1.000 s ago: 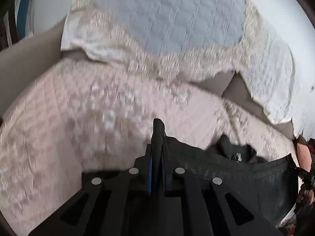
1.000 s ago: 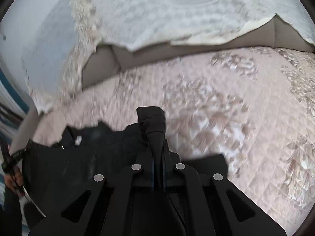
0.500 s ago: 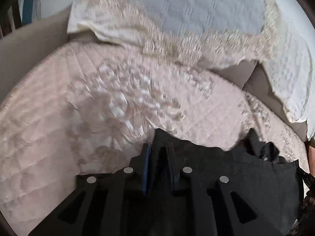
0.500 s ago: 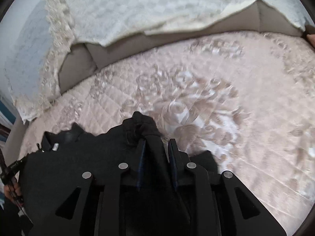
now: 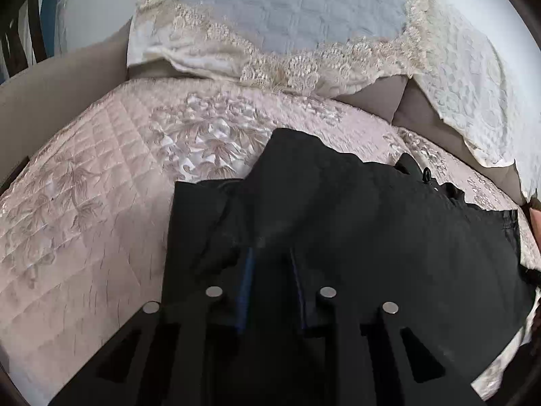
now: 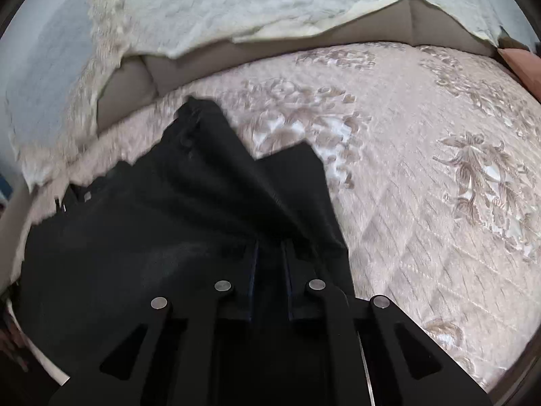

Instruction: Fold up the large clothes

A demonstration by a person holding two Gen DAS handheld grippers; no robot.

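Observation:
A large black garment (image 5: 355,223) lies spread on the pink quilted bedspread (image 5: 101,176). Its collar with a button sits at the far right in the left wrist view. My left gripper (image 5: 270,253) is open just above the garment's near left part, with cloth lying loose between and ahead of the fingers. In the right wrist view the same garment (image 6: 152,237) fills the lower left. My right gripper (image 6: 270,247) is open over its right side, where a peaked fold runs forward. Neither gripper holds the cloth.
The pink bedspread (image 6: 439,186) stretches to the right. A lace-edged pale blue pillow (image 5: 287,23) and a white textured cover (image 6: 236,0) lie against the grey headboard (image 5: 395,98) at the far side. A wooden chair back (image 5: 20,40) stands at the far left.
Both grippers were shut on pinched corners of the garment held up off the bed. They lowered, opened and let go, and the cloth now lies flat on the bedspread.

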